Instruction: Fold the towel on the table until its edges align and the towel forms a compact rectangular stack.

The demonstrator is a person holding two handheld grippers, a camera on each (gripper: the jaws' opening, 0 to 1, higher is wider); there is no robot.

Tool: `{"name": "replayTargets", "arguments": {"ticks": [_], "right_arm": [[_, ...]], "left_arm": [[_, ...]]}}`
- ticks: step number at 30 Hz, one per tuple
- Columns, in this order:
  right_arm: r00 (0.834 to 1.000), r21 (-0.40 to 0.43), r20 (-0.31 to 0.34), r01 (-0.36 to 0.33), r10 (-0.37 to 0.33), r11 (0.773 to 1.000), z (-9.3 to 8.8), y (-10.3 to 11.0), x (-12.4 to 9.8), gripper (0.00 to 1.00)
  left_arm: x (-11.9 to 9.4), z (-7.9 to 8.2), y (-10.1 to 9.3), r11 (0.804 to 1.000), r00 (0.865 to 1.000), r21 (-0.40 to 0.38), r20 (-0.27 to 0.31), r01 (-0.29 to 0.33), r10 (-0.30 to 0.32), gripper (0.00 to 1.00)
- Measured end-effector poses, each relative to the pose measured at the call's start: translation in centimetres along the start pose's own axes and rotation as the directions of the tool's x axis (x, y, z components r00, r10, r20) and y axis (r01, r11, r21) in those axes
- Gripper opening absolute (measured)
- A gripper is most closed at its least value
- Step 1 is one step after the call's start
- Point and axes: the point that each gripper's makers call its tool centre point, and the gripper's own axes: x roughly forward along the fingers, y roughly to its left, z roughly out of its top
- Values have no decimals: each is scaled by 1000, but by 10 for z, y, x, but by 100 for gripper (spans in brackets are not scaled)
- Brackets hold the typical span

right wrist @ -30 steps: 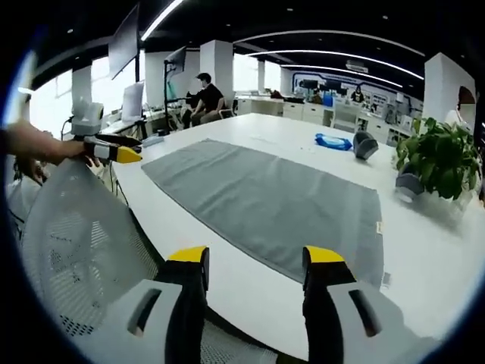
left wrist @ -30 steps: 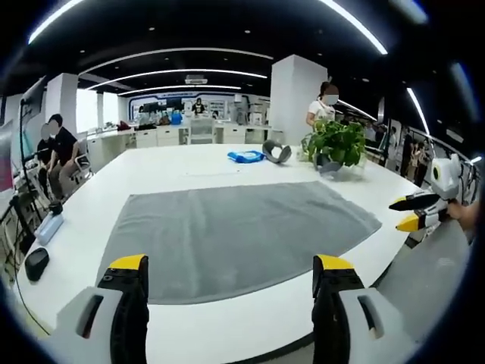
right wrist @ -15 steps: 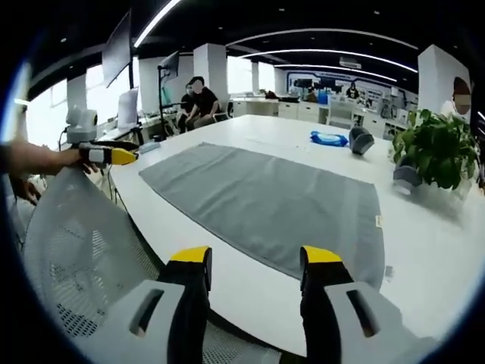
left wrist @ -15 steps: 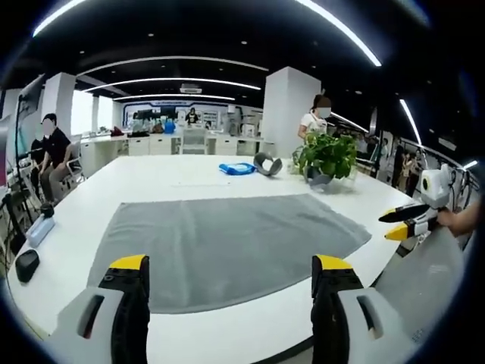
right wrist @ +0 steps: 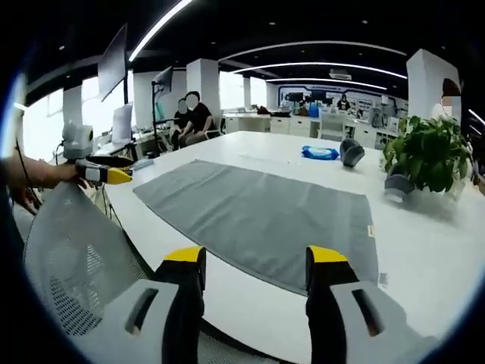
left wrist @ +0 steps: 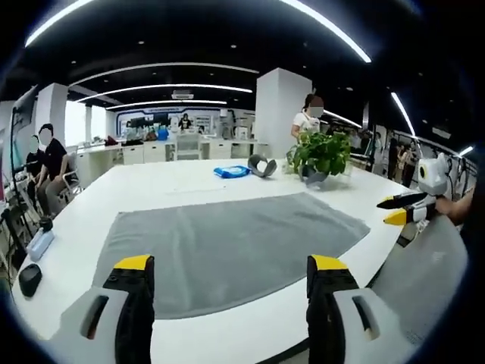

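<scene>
Towel (left wrist: 227, 246) lies flat and unfolded along the surface's (left wrist: 250, 334) near edge.
Left hand-held gripper (left wrist: 227, 292) and right hand-held gripper (right wrist: 254, 284), both jaws apart and empty, should probably pinch matching near corners, lifting together evenly.

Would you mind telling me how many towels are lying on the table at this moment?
1. A single grey towel lies spread flat in the middle of the white table, ahead of both grippers. The blue item at the far end is too small to identify, so it is not counted.
</scene>
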Motion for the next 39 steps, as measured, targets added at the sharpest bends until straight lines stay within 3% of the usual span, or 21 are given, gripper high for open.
{"name": "replayTargets", "arguments": {"ticks": [4, 6, 8, 9, 11, 13, 16, 19, 21, 24, 27, 30, 32, 34, 35, 37, 39], "right_arm": [[1000, 34, -13, -15, 16, 999, -3, 0, 1, 51], [997, 24, -19, -79, 79, 997, -4, 11, 3, 52], [980, 16, -46, -195, 195, 981, -8, 32, 6, 55], [961, 10, -62, -269, 270, 963, -12, 44, 6, 58], [937, 13, -63, -344, 344, 939, -12, 54, 7, 65], [915, -15, -51, -401, 400, 916, -9, 58, 6, 64], [903, -89, -40, -429, 427, 899, -4, 53, 2, 65], [921, -165, -59, -390, 385, 906, -9, 26, -2, 62], [948, -211, -43, -317, 316, 924, -7, -5, -3, 56], [968, -149, -31, -252, 250, 956, -12, -41, -4, 48], [975, -41, -79, -210, 206, 977, -25, -65, -6, 45], [979, -85, -75, -193, 187, 977, -27, -80, -11, 36], [980, -110, -114, -174, 162, 979, -35, -91, -11, 34], [979, -138, -162, -147, 125, 979, -45, -106, -9, 33], [976, -133, -180, -149, 124, 980, -49, -111, -7, 32], [963, -133, -245, -152, 116, 979, -62, -123, -3, 28], [948, -182, -298, -172, 113, 968, -71, -131, 1, 21]], "left_arm": [[-1, 2, 3, 1000, 1000, 12, 9, -17, 17, 85], [-2, 2, 8, 999, 999, -11, 18, -39, 39, 85], [-1, -3, 11, 998, 998, -17, -9, -57, 57, 85], [-1, -6, 11, 998, 998, -7, -29, -63, 63, 85], [0, -11, 11, 997, 995, 32, -67, -70, 72, 86], [0, -13, 9, 994, 993, 79, -86, -74, 80, 87], [-1, -17, 8, 987, 988, 137, -118, -82, 98, 86], [-1, -21, 12, 987, 983, 127, -141, -98, 116, 87], [-1, -22, 12, 988, 982, 114, -148, -100, 116, 87], [-2, -20, 11, 987, 983, 125, -138, -102, 119, 89], [-5, -16, 17, 978, 979, 145, -120, -147, 165, 88], [-5, -8, 14, 978, 985, 164, -94, -129, 146, 88], [-5, -2, 9, 975, 987, 183, -75, -124, 139, 87], [-6, 10, 12, 970, 985, 187, -44, -157, 167, 81], [-9, 19, 15, 971, 978, 130, -41, -199, 206, 75], [-7, 45, 4, 981, 984, 81, 1, -179, 179, 63], [-2, 82, -5, 971, 979, 140, 91, -192, 181, 66]]}}
